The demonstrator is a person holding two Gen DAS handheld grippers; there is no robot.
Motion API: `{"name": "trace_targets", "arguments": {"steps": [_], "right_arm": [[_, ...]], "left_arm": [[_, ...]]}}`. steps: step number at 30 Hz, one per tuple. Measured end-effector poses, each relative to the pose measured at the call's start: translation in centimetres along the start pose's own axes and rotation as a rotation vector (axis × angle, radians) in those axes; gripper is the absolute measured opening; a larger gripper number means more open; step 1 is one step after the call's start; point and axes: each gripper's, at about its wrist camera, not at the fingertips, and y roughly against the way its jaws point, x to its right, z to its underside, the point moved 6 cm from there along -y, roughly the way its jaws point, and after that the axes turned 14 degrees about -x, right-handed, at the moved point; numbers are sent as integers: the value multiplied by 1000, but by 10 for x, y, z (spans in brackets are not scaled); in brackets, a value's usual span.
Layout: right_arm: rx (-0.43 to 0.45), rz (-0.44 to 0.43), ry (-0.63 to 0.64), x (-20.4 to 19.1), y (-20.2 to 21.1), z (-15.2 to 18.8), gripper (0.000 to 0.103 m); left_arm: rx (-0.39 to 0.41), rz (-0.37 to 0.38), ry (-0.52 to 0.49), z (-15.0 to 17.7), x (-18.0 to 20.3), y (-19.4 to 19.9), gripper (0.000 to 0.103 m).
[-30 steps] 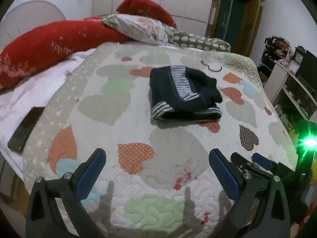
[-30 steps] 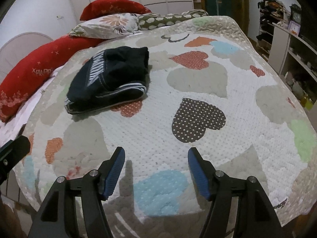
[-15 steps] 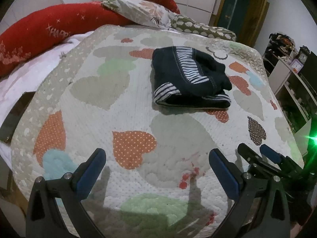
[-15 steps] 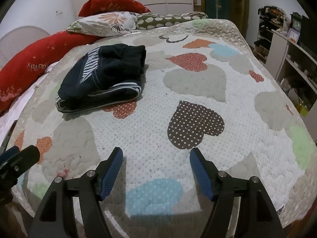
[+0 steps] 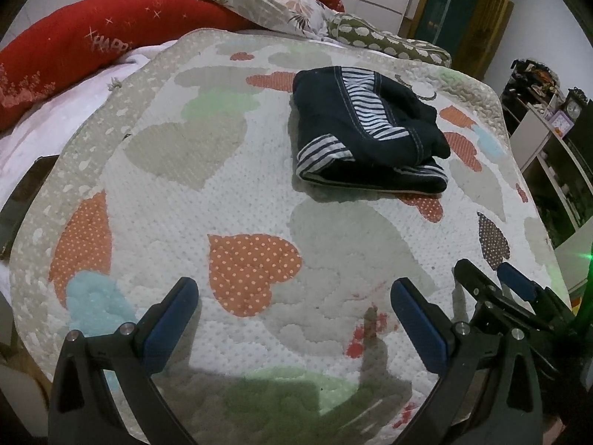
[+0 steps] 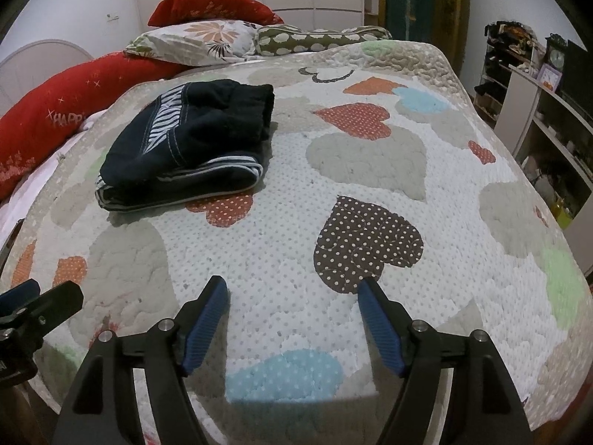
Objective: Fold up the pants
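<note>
Folded pants [image 5: 365,137] lie on the quilt [image 5: 237,193], apparently untouched. Left gripper [image 5: 294,302] spread wide, empty; right gripper [image 6: 292,298] opening, nothing between.

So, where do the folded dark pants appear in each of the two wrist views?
Left wrist: the pants lie upper right of centre, on the heart quilt.
Right wrist: the pants lie upper left.
Shared landmark: the orange dotted heart under their near edge.

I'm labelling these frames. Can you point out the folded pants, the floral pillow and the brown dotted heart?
folded pants [image 5: 367,137], left wrist view, on the dark top layer.
floral pillow [image 6: 200,42], right wrist view, on its face.
brown dotted heart [image 6: 365,244], right wrist view, on its middle.
</note>
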Motion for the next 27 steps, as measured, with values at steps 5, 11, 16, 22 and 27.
{"name": "trace_targets", "arguments": {"steps": [5, 11, 16, 22, 27], "right_arm": [[0, -2, 12, -4, -1, -5, 78], [6, -7, 50, -16, 0, -19, 78], [18, -4, 99, -31, 3, -22, 78], [35, 13, 143, -43, 7, -28, 78], [33, -4, 148, -48, 8, -33, 78]], "left_arm": [[0, -3, 10, -5, -5, -1, 103], [11, -12, 45, -13, -18, -1, 103], [3, -8, 59, -15, -24, -3, 103], [5, 7, 70, -23, -26, -4, 103], [25, 42, 62, -32, -23, -3, 103]]}}
